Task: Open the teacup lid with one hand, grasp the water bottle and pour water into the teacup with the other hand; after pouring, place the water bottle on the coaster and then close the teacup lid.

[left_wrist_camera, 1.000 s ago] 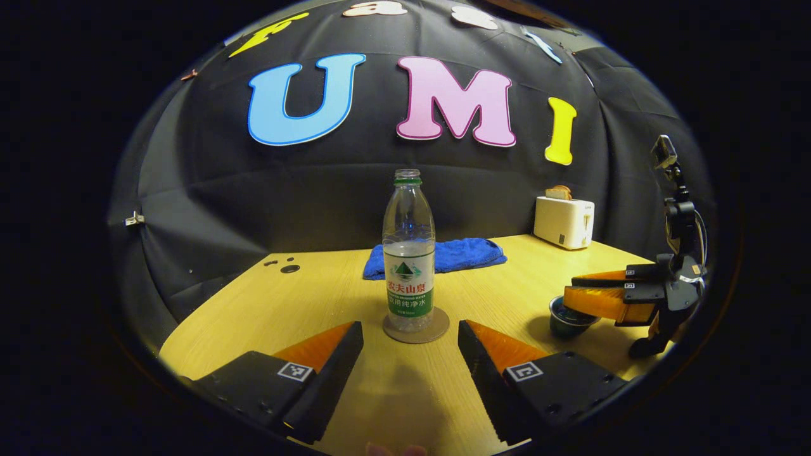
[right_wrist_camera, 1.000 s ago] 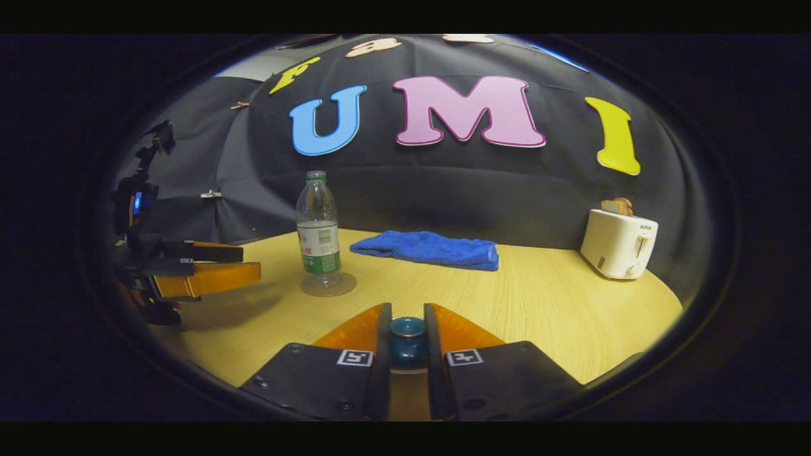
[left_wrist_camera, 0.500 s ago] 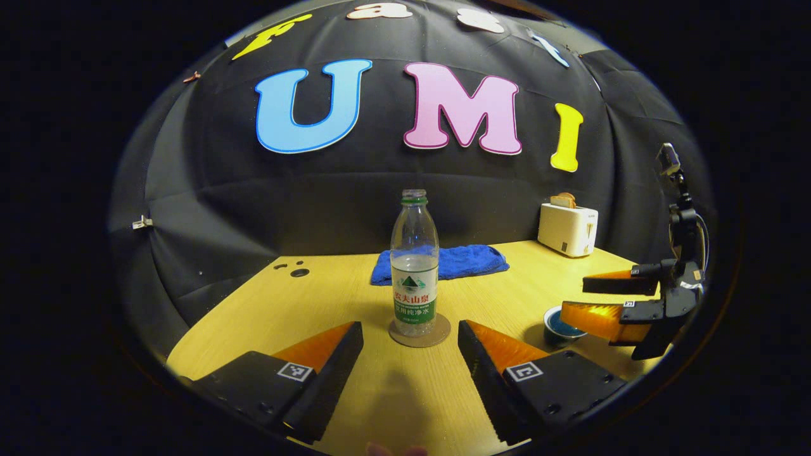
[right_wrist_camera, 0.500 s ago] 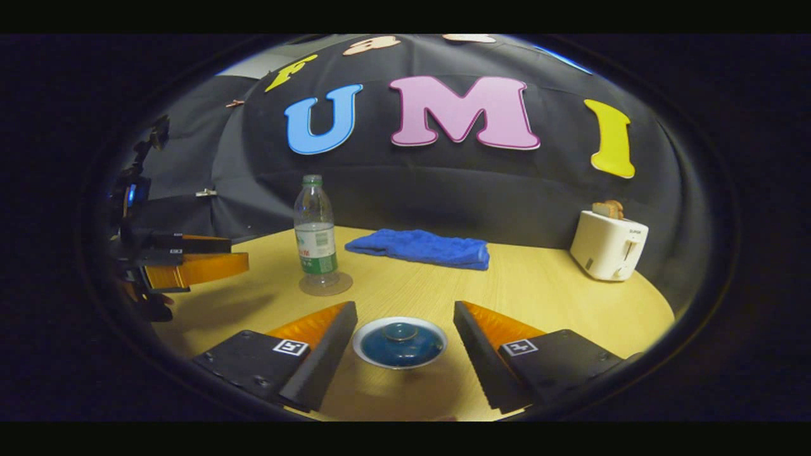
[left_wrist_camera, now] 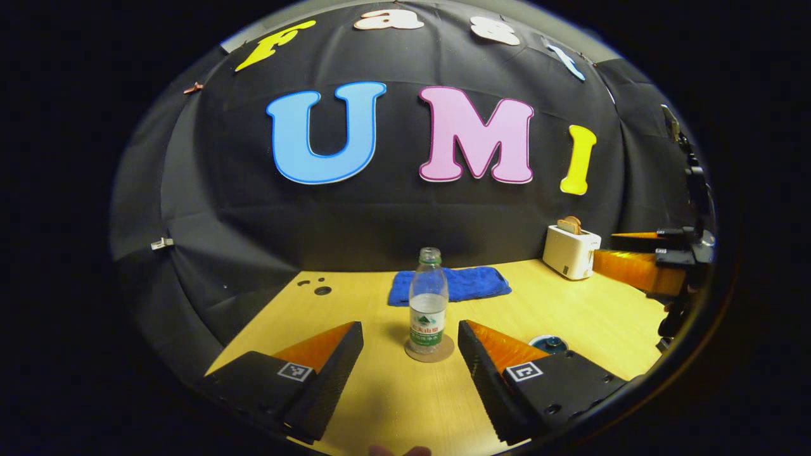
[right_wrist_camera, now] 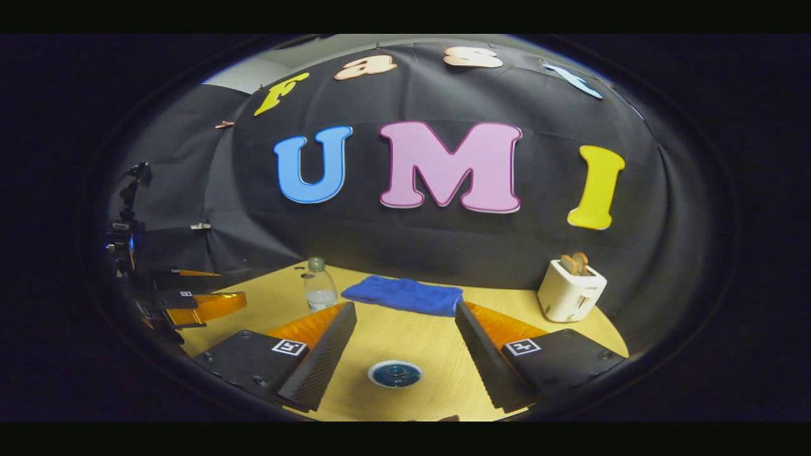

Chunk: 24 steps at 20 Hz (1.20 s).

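Observation:
A clear water bottle (left_wrist_camera: 428, 301) with a green label stands upright on a round brown coaster (left_wrist_camera: 431, 350). My left gripper (left_wrist_camera: 410, 326) is open, held back from the bottle and above the table. The dark blue teacup (right_wrist_camera: 395, 373) sits low on the table with its lid on. Well above it, my right gripper (right_wrist_camera: 405, 308) is open and holds nothing. The teacup (left_wrist_camera: 549, 344) peeks out beside the left gripper's right finger. In the left gripper view the right gripper (left_wrist_camera: 611, 250) hangs high at the right edge. In the right gripper view the left gripper (right_wrist_camera: 228, 286) is at the left, and the bottle (right_wrist_camera: 320, 292) stands beyond my left finger.
A folded blue towel (left_wrist_camera: 448, 284) (right_wrist_camera: 405, 294) lies at the back of the wooden table (left_wrist_camera: 589, 316). A white toaster (left_wrist_camera: 570, 252) (right_wrist_camera: 569, 291) with bread in it stands at the back right. The black cloth wall closes the table's far side.
The right gripper opened off the lid's knob and rose, leaving the lid on the teacup. The left gripper, open throughout, drew back and up from the bottle.

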Each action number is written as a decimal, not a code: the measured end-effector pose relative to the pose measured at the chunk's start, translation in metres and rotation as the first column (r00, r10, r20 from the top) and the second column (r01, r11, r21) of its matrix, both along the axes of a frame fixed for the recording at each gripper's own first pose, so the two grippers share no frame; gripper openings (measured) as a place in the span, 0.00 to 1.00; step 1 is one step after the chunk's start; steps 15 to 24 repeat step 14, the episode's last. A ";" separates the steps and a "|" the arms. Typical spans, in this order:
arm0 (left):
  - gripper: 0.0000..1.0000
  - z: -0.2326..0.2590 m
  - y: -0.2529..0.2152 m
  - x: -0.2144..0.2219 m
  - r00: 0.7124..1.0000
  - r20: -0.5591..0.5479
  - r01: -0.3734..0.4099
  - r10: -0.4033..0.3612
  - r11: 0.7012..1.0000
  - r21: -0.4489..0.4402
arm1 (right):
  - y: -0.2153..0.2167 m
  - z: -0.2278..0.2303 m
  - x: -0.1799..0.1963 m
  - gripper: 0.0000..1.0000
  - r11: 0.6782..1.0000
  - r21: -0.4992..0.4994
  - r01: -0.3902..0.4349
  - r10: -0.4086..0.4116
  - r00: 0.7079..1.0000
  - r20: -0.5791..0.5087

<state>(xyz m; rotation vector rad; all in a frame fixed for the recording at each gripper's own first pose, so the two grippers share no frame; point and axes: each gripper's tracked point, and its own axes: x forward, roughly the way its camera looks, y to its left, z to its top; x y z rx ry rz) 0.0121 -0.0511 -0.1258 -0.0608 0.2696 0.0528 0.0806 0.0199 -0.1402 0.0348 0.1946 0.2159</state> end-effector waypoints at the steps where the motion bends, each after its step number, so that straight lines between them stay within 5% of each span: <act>1: 0.95 0.007 0.003 -0.003 1.000 0.003 -0.007 0.007 1.000 -0.006 | 0.002 0.011 -0.003 0.97 1.000 0.002 0.002 -0.002 1.000 0.009; 24: 0.95 0.050 0.026 -0.028 0.999 0.047 -0.020 0.020 1.000 -0.004 | 0.024 0.046 -0.034 0.97 1.000 0.010 0.006 -0.006 1.000 0.008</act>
